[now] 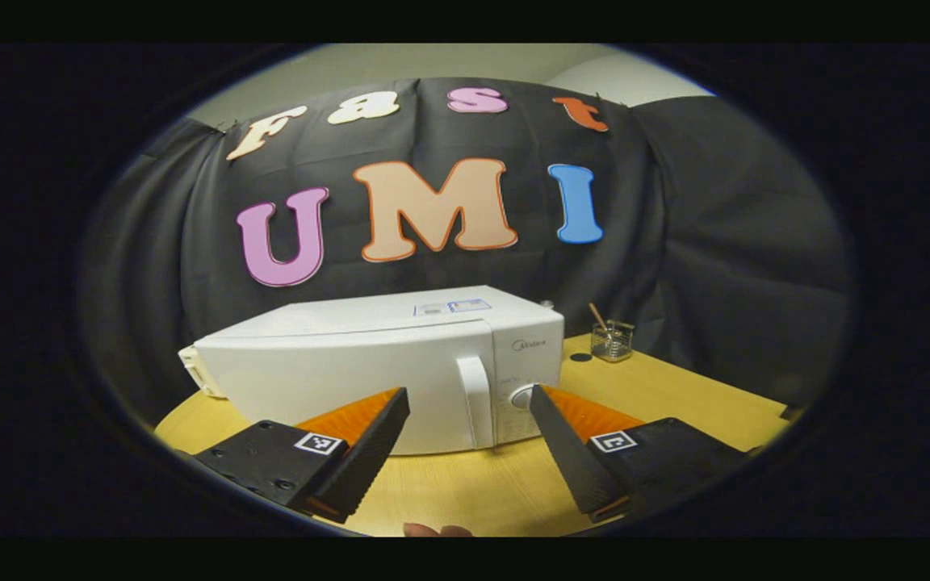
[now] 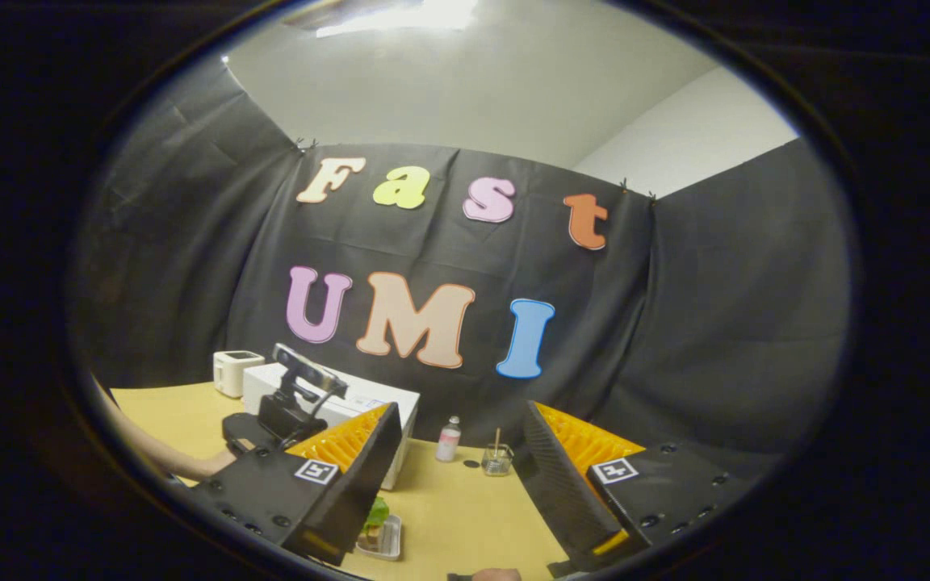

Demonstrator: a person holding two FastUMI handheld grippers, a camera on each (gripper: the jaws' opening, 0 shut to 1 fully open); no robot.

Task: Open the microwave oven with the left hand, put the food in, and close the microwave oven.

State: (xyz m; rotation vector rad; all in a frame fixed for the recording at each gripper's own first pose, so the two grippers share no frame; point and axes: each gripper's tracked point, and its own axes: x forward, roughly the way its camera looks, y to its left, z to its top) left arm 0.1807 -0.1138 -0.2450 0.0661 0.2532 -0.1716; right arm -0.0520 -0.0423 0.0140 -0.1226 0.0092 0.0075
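Microwave oven (image 1: 368,363) sits at the far left of the round surface (image 1: 675,395), door shut, white and boxy. Its vertical bar handle (image 1: 475,399) stands at the door's right side, beside the control knob (image 1: 521,395). Left claw (image 1: 469,420) is spread wide, holding nothing, aimed at that handle but short of it. Handle looks rigid and smooth; take it mid-bar, one finger each side. The oven is probably heavy enough not to slide when pulled.

Right gripper view: food (image 2: 376,516) in a shallow white tray (image 2: 388,541) near the front edge, partly hidden behind a finger (leafy green on top, possibly a sandwich). Likely soft and light; grip the tray rim instead. Right claw (image 2: 457,468) hangs wide open, empty, above the surface. Small bottle (image 2: 449,440) and glass jar (image 2: 497,460) stand toward the back edge.
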